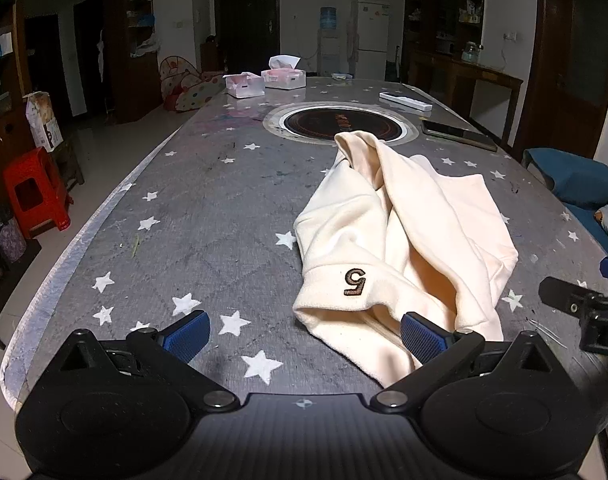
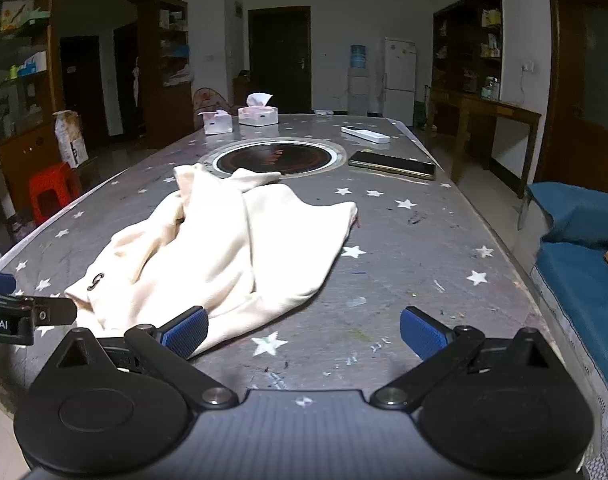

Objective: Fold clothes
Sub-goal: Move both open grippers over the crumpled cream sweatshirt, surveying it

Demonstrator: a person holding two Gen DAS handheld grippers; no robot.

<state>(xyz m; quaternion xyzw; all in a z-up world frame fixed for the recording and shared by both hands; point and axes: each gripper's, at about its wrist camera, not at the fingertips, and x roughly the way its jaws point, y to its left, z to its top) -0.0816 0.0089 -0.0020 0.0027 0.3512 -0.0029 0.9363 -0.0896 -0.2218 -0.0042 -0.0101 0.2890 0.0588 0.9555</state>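
Hovering low at the near end of the grey star-printed surface (image 1: pixel 176 208), both of your tongs are spread wide and hold nothing: the left tongs (image 1: pixel 305 334) sit with the right blue pad just touching or overlapping the near hem, the right tongs (image 2: pixel 304 332) with the left pad at the near edge of the cloth, rest over bare surface. The cream fleece garment with a small embroidered "5" (image 1: pixel 403 240) lies crumpled in a heap in the middle of the surface, its far end reaching the rim of the round black inset hob (image 1: pixel 343 122), well short of the dark phone (image 2: pixel 391 165) and white remote (image 2: pixel 363 134). Judge it soft, thick, light and floppy: it will sag and drag, not slide neatly, so pinch single layers at a hem or corner, likely the banded edge by the "5" for the left and the free corner toward the right side for the right. Hard to tell: which part is sleeve, body or hood, since folds bury the layers; the underside is hidden; the near hem is cut off behind the tongs' black frames.
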